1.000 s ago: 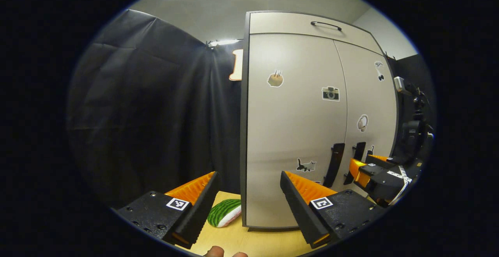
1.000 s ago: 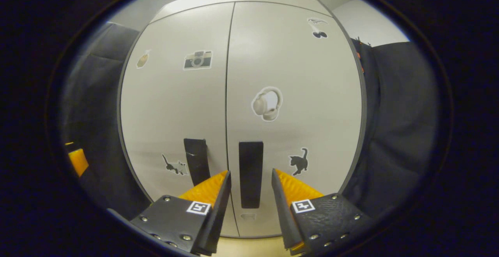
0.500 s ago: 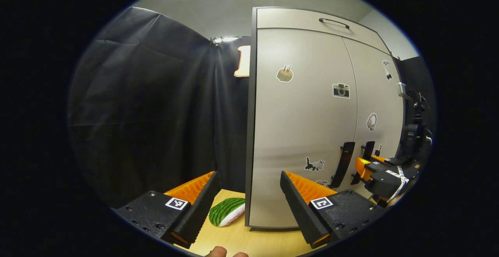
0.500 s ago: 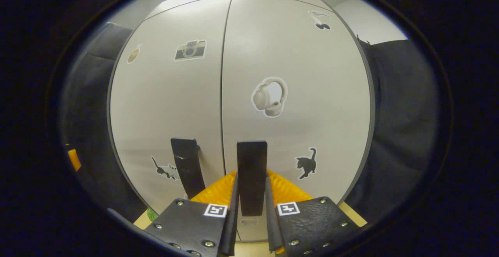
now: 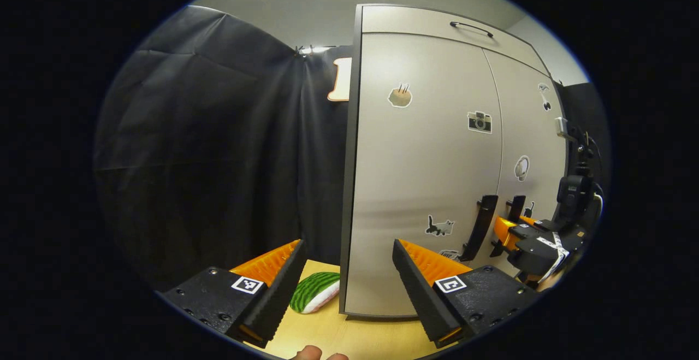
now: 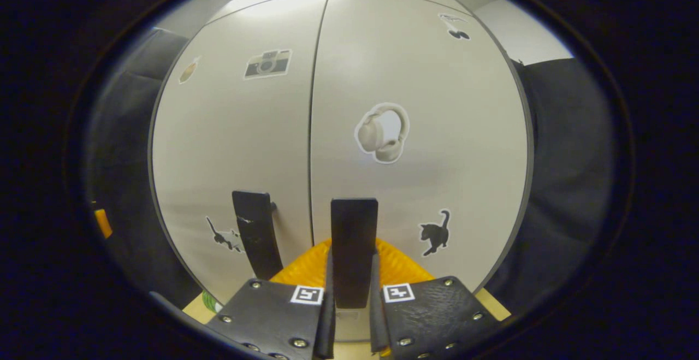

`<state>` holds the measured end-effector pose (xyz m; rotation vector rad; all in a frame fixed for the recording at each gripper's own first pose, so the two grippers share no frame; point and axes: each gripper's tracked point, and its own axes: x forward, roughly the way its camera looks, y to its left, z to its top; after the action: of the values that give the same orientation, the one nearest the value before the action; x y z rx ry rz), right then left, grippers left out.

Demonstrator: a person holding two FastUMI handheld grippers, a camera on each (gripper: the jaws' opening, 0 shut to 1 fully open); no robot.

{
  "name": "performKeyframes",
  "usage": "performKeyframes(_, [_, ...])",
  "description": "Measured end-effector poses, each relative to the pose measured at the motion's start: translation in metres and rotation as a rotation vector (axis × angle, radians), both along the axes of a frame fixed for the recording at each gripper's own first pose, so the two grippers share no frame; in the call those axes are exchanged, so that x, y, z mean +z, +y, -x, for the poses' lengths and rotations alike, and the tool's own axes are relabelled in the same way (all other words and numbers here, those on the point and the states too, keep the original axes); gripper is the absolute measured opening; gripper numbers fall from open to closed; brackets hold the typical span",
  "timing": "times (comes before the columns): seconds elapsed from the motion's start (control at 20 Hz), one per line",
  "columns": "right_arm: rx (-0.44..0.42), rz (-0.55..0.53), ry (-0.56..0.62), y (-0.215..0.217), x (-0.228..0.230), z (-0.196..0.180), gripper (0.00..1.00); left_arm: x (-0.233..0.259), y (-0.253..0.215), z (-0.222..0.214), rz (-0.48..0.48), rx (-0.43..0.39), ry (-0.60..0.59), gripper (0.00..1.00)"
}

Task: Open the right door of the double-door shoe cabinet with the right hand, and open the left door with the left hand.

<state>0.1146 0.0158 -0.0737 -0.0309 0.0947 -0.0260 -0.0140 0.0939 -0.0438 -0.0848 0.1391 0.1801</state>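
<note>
Item: double-door shoe cabinet, pale doors with dark edging, standing on a light wood tabletop. Both doors read as closed; the centre seam runs straight in the right gripper view.

Item: right door handle, a dark vertical bar just right of the seam. My right gripper is clamped on it, one finger pressing each side of the bar's lower part. In the left gripper view I see that same gripper at the handles.

Item: left door handle, a dark bar just left of the seam, untouched.

Item: left gripper, jaws spread wide and holding nothing, well back from the cabinet and off its left corner.

Item: watermelon-slice toy, lying on the tabletop beside the cabinet's left side.

Item: stickers on the doors, among them a headphone sticker, a camera sticker and a black cat sticker.

Risks, as I judge them: the grip sits low on the bar, so a straight pull rather than an arc around the hinge could slide my fingers off its end. A hard tug might shift the whole cabinet on the table. My left gripper has a long reach to its handle and could clip the cabinet's corner.
</note>
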Motion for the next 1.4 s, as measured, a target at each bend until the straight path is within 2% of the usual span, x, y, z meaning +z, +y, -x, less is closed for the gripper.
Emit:
performKeyframes(0.95, [0.198, -0.064, 0.003, -0.015, 0.001, 0.062, 0.25, -0.009, -0.026, 0.023, 0.023, -0.028, 0.022, 0.96])
performKeyframes(1.1, [0.184, -0.068, -0.015, -0.017, 0.000, 0.062, 0.25, -0.010, -0.024, 0.026, 0.032, -0.023, 0.029, 0.96])
performKeyframes(1.15, [0.176, -0.083, -0.025, -0.016, 0.002, 0.061, 0.12, -0.011, -0.023, 0.028, 0.032, -0.020, 0.031, 0.96])
performKeyframes(1.4, [0.115, -0.084, -0.035, -0.021, 0.003, 0.065, 0.11, -0.014, -0.016, 0.029, 0.029, -0.008, 0.043, 0.96])
